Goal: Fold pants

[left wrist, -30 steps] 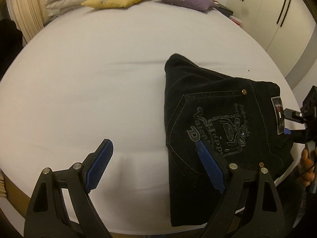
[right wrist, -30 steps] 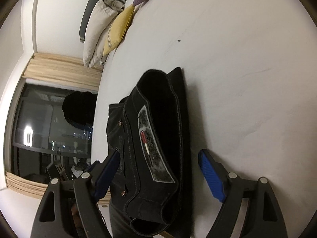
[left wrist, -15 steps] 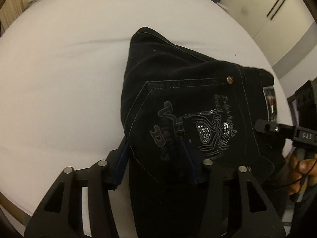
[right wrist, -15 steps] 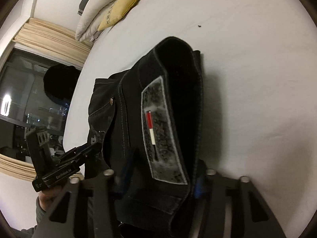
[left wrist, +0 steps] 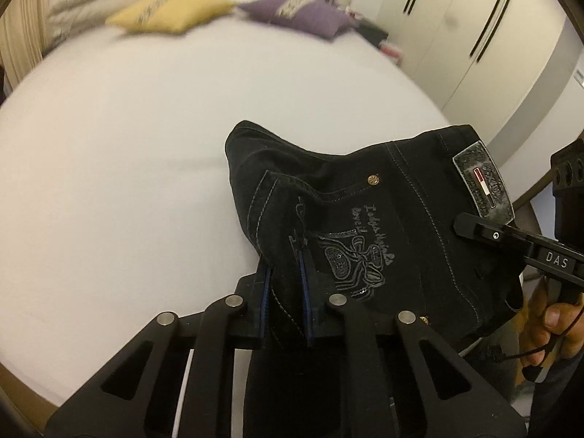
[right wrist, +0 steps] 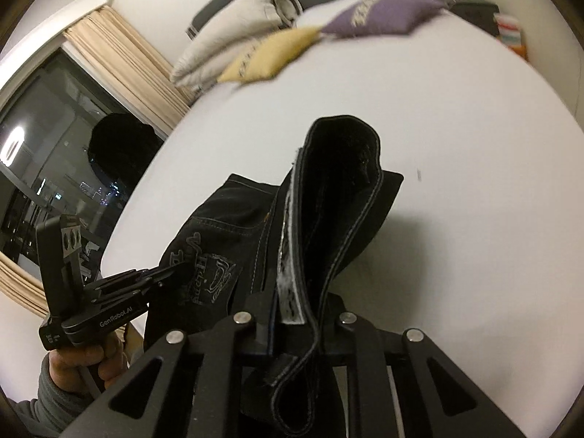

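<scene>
The left gripper (left wrist: pixel 286 292) is clamping the pocket edge of the pants (left wrist: pixel 365 226), while the right gripper (right wrist: pixel 292 314) is pinching the waistband, probably to lift the folded bundle off the bed (left wrist: pixel 127 146). A second ago both jaws were gaping and the pants were lying flat.

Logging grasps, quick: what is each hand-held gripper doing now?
Left hand-held gripper: closed on the pants.
Right hand-held gripper: closed on the pants' waistband.

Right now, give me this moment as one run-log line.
left gripper: shut on pants | right gripper: shut on pants waistband | pants: folded, partly raised off bed | stage: handling folded bundle
</scene>
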{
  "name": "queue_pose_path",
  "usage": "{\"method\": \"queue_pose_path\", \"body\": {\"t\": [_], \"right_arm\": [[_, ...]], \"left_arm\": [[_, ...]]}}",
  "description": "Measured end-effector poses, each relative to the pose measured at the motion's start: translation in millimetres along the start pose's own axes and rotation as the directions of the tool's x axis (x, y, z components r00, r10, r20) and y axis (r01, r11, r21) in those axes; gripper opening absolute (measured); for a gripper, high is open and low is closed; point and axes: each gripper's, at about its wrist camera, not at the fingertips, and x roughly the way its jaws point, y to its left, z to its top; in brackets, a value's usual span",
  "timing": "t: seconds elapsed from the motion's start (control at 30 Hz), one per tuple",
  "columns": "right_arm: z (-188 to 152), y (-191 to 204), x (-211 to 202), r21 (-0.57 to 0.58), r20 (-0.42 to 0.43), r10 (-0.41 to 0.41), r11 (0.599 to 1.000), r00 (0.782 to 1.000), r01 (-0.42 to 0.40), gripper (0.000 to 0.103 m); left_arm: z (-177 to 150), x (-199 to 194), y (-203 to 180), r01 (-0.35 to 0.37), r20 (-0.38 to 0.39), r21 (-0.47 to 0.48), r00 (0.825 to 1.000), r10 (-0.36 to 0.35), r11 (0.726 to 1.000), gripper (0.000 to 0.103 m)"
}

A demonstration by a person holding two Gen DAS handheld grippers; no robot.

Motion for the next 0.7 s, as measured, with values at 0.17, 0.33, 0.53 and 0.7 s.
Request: {"method": "queue_pose_path", "body": {"t": [0.17,0.33,0.53,0.7], "right_arm": [[43.2,-15.2,3.5,-0.006,0.038,-0.011,1.000,0.999,0.012,0.017],[68.9,-50.1,35.3,0.005,0.015,-0.084,0.996,0.996,0.084,0.017],[46.0,-113.8,73.4,0.173,-0.078,-0.114,0.977,0.990,0.126,0.051],[13.6,-131.5,28.3,0.294,0.019,-0.129,0.948,0.991,0.118,0.067]], "left_arm": [[46.8,14.3,-4.5,-0.012,0.053,0.013,0.999,0.011,1.000,0.012],[65.3,68.7,-14.5,-0.035,0.031,0.028,0.999,0.034,0.999,0.013],[58.2,134.8,-8.6,-0.059,-0.046,0.008,0.997,0.059,0.998,0.049],[41.4,107.1,7.0,-0.073,0.019,-0.047,0.997,0.074,0.996,0.069]]}}
